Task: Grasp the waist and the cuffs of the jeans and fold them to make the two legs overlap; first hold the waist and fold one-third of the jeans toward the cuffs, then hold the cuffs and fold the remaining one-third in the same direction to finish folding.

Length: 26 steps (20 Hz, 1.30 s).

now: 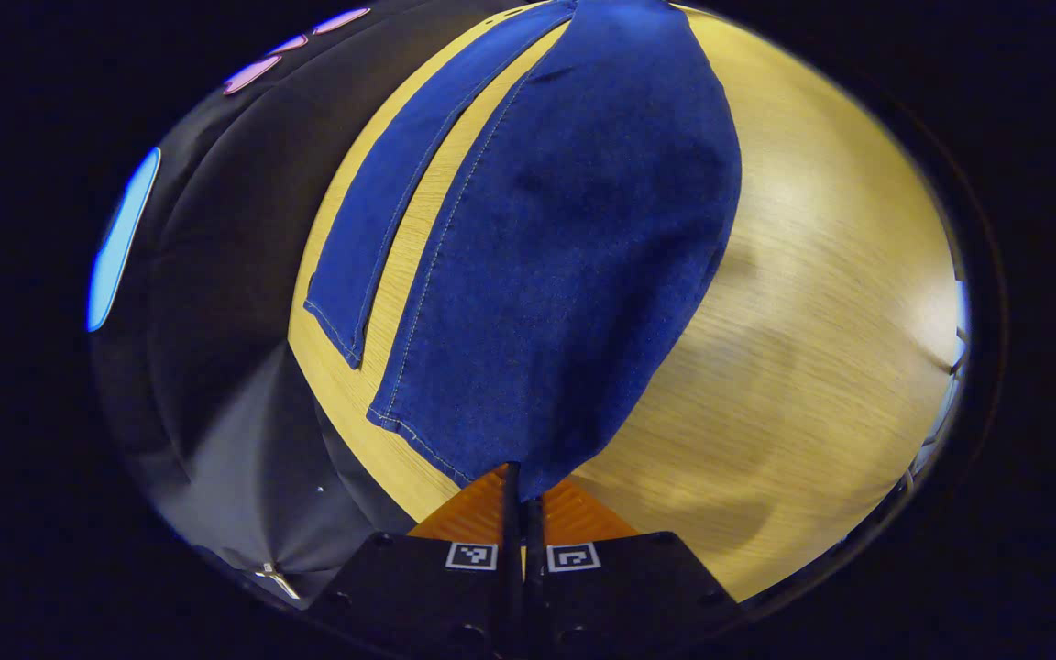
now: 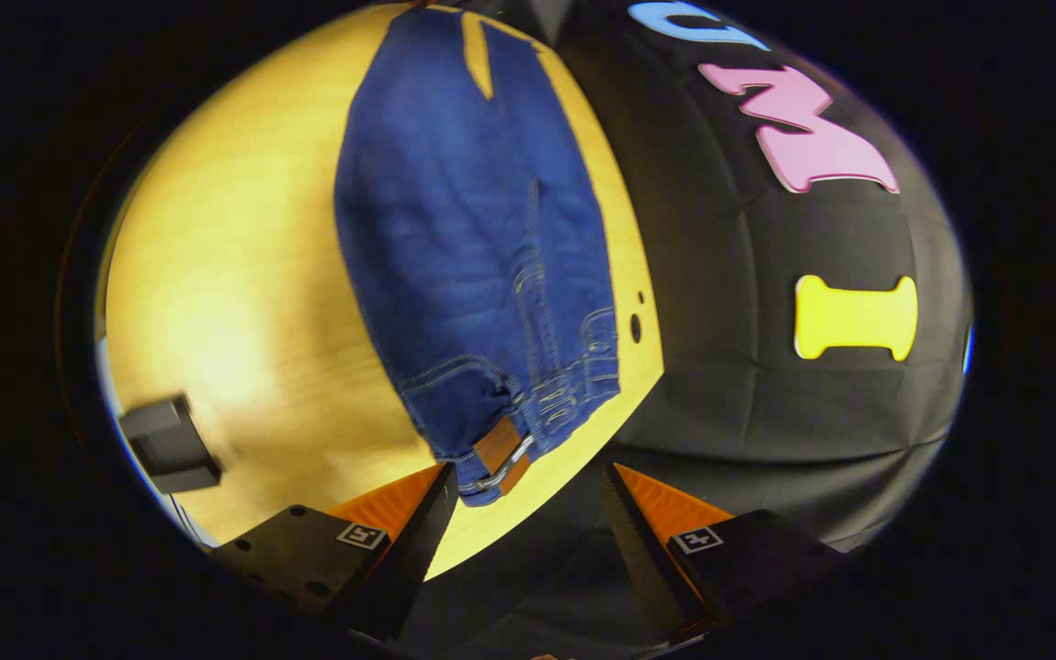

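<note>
Jeans of dark blue denim point(image 1: 574, 247) lie on the pale wooden bench point(image 1: 812, 367), long axis running from the cuffs toward the waist. In the left gripper view, the left gripper point(image 1: 522, 513) has its jaws clenched on the hem of the nearer leg cuff point(image 1: 455, 431), which rises from the jaws toward 12 o'clock; the second leg point(image 1: 381, 229) lies flat at 11 o'clock, apart from the first. In the right gripper view, the right gripper point(image 2: 528, 513) stands with jaws released, the waistband with its brown leather patch point(image 2: 502, 454) just ahead at 12 o'clock, nearest the left finger. A black box point(image 2: 166, 445) sits at 9 o'clock. No containers are present.
</note>
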Motion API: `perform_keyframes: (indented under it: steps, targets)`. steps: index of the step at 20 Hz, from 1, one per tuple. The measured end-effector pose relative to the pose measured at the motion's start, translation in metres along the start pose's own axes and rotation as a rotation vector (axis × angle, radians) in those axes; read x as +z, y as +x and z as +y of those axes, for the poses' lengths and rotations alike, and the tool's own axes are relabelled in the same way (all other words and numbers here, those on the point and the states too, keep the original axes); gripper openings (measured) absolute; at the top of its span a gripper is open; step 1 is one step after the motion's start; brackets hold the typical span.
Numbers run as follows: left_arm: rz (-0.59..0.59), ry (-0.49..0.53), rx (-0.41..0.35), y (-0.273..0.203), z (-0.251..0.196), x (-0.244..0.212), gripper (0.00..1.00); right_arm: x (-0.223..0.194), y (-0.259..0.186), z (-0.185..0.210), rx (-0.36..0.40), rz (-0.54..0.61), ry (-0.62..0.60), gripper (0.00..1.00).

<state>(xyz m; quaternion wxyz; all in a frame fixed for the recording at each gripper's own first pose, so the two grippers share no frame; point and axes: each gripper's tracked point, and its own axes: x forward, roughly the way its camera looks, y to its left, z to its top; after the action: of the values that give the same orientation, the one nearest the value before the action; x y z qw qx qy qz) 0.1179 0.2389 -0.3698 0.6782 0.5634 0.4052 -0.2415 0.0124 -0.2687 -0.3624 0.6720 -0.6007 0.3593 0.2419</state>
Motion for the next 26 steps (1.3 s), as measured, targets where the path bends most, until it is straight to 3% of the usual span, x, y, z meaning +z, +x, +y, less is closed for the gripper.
perform_keyframes:
  steps: [4, 7, 11, 12, 15, 16, 17, 19, 20, 21, 22, 25, 26]
  targets:
    - [0.021, -0.003, 0.004, 0.000, 0.000, 0.001, 0.05, -0.014, 0.026, 0.018, 0.055, 0.053, -0.068, 0.97]
    - [0.036, -0.018, 0.004, 0.000, 0.001, 0.002, 0.05, -0.008, 0.044, 0.004, 0.005, 0.034, -0.091, 0.98]
    - [0.047, -0.010, 0.017, 0.001, 0.001, 0.002, 0.05, 0.007, 0.060, 0.002, -0.010, -0.002, -0.158, 0.88]
    - [0.051, -0.011, 0.022, 0.000, 0.002, 0.002, 0.05, 0.009, 0.067, 0.006, 0.000, -0.002, -0.168, 0.82]
    - [0.060, 0.001, 0.039, 0.001, 0.001, 0.004, 0.05, 0.006, 0.075, 0.009, 0.012, 0.007, -0.169, 0.23]
    - [0.065, 0.019, 0.052, 0.001, 0.001, 0.005, 0.05, 0.005, 0.073, 0.011, 0.033, 0.015, -0.141, 0.16]
    - [0.076, 0.039, 0.087, 0.002, 0.001, 0.004, 0.05, 0.004, 0.074, 0.012, 0.069, 0.017, -0.114, 0.19]
    - [0.080, 0.022, 0.110, 0.002, -0.002, 0.005, 0.05, 0.002, 0.071, 0.016, 0.133, -0.004, -0.117, 0.13]
    - [0.079, -0.002, 0.101, 0.001, -0.003, 0.006, 0.05, 0.000, 0.069, 0.016, 0.152, -0.013, -0.139, 0.12]
    - [0.079, -0.026, 0.082, -0.001, -0.006, 0.006, 0.05, -0.001, 0.072, 0.015, 0.159, -0.025, -0.171, 0.02]
    - [0.081, -0.048, 0.042, 0.001, -0.008, 0.006, 0.05, -0.001, 0.072, 0.017, 0.173, -0.037, -0.206, 0.11]
    - [0.081, -0.048, -0.070, 0.000, -0.013, 0.008, 0.06, -0.002, 0.070, 0.011, 0.204, -0.044, -0.258, 0.11]
    - [0.086, -0.072, -0.183, 0.003, -0.013, 0.007, 0.06, -0.002, 0.068, -0.001, 0.204, -0.038, -0.262, 0.11]
